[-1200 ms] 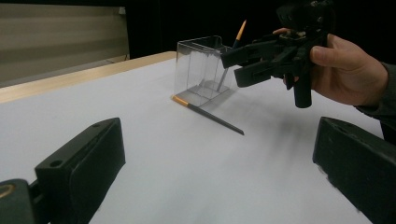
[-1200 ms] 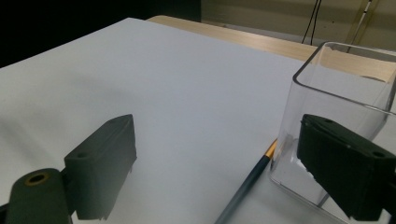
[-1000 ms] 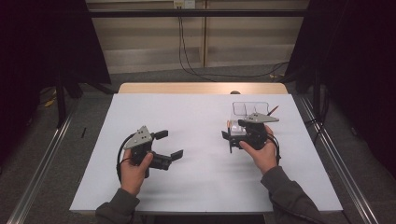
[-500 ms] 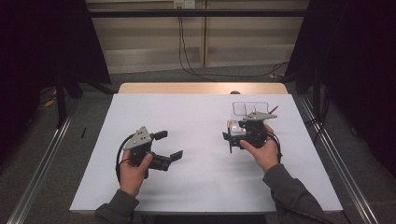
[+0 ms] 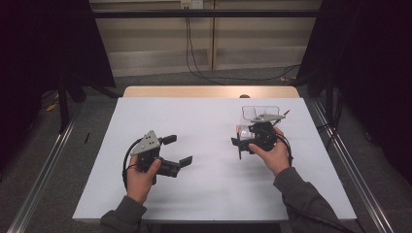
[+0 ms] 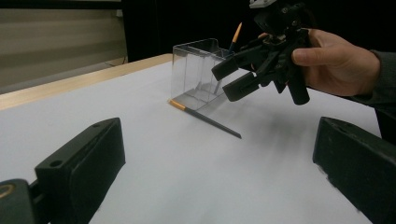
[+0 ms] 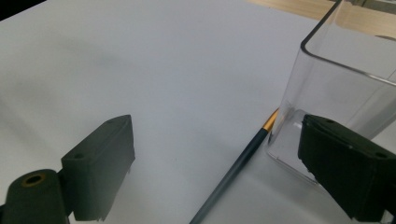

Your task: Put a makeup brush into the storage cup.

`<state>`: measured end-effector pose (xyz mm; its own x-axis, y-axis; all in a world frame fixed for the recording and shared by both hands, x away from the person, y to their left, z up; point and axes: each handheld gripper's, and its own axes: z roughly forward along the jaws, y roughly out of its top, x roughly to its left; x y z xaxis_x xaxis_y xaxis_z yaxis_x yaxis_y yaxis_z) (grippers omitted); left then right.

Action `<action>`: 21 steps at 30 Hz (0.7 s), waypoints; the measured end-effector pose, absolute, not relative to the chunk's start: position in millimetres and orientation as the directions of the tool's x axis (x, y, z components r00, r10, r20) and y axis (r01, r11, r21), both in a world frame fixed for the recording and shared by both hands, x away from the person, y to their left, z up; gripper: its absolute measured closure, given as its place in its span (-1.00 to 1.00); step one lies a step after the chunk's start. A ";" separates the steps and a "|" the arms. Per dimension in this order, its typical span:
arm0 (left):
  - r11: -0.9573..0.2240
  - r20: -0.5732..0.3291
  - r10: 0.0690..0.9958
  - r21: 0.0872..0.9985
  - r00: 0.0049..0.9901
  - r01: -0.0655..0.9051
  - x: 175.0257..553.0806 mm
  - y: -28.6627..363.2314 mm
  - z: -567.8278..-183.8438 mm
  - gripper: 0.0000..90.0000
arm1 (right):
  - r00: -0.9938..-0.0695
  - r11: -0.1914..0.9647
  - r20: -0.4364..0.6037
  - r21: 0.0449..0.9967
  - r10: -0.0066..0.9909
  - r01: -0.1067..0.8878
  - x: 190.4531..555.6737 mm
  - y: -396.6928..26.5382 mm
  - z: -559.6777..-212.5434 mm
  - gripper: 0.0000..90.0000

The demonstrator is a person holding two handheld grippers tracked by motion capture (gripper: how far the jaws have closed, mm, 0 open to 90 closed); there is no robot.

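Thing in hand: a dark pencil (image 7: pixel 233 177) with an orange end is lying flat on the white table sheet (image 5: pixel 204 121), at the right far part of the sheet.
Container: a clear plastic box (image 6: pixel 198 74) is standing upright just beside it; the pencil's orange end is resting against the foot of the box wall, and another pencil (image 6: pixel 236 35) is leaning inside the box.
Long axis: in the right gripper view the pencil is running from the box's foot back toward the gripper, slanting between the two jaws rather than across them.
Right gripper (image 5: pixel 248 138): it is hovering just above the pencil, its jaws having just been opening and now standing wide, with the pencil under the gap and nothing pressed between them.
Left gripper (image 5: pixel 177 150): it is idling over the left near part of the sheet, jaws spread wide and gripping nothing, well apart from the pencil.
Nearer hand: the right one, clearly.
What the move turns on: the jaws seem to need turning across the shaft before lowering and closing, while staying off the box wall.
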<state>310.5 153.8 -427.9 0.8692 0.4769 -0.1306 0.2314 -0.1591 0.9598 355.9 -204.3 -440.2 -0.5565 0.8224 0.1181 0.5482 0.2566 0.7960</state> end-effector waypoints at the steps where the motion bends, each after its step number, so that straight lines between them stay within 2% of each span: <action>1: -0.159 -0.131 0.477 0.960 0.869 0.231 310.5 153.8 -427.9 -0.95 | -0.556 0.257 0.118 0.796 0.822 0.548 355.9 -204.3 -440.2 -0.78; 18: -0.151 -0.133 0.477 0.961 0.868 0.230 310.8 160.6 -426.8 -0.95 | -0.531 0.299 0.159 0.678 0.832 0.672 370.1 -195.6 -440.7 -0.84; 21: -0.153 -0.129 0.489 0.961 0.863 0.230 310.3 161.2 -426.3 -0.95 | -0.534 0.308 0.148 0.678 0.832 0.668 371.9 -194.9 -439.6 -0.84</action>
